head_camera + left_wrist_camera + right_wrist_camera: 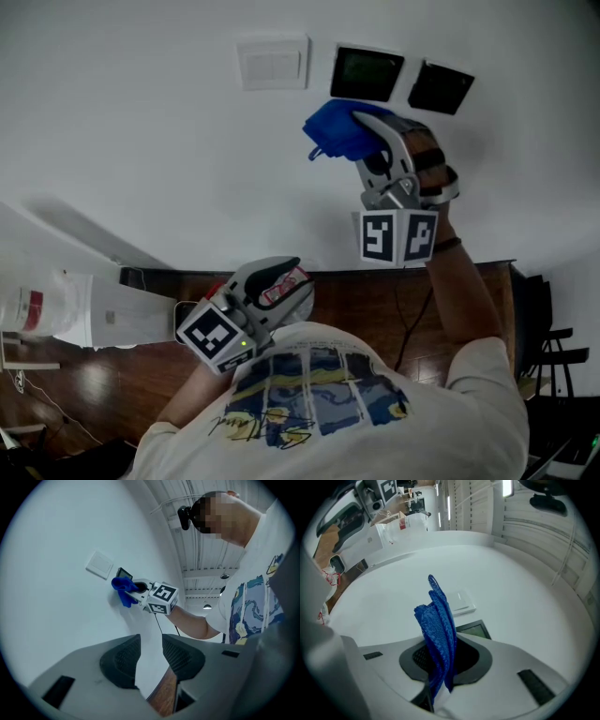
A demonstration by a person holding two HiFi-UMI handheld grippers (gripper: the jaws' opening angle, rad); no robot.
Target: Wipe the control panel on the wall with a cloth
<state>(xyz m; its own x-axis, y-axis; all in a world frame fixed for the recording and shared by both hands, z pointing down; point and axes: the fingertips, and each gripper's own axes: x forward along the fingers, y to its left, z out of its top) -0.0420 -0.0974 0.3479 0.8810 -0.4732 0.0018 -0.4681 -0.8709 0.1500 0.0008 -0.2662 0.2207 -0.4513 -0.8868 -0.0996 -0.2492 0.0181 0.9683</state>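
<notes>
White wall fills most of the head view, with a wooden floor below it. On the wall a white switch plate sits at 9 o'clock from the control panel, whose screen looks dark green. A second dark panel sits just beside the control panel at 3 o'clock.

The right hand-held gripper is raised to the wall, its jaws clamped on a bunched blue cloth. The cloth lies just at 7 o'clock from the control panel, close to its lower corner; whether it touches the wall I cannot tell. In the right gripper view the cloth stands up between the closed jaws of that hand-held gripper, and the control panel shows just behind it at 2 o'clock, with the switch plate beyond.

The left hand-held gripper is held low, near the person's chest, well apart from the panel. In its own view the left hand-held gripper has its jaws set narrow, with only wall and floor showing in the gap.
</notes>
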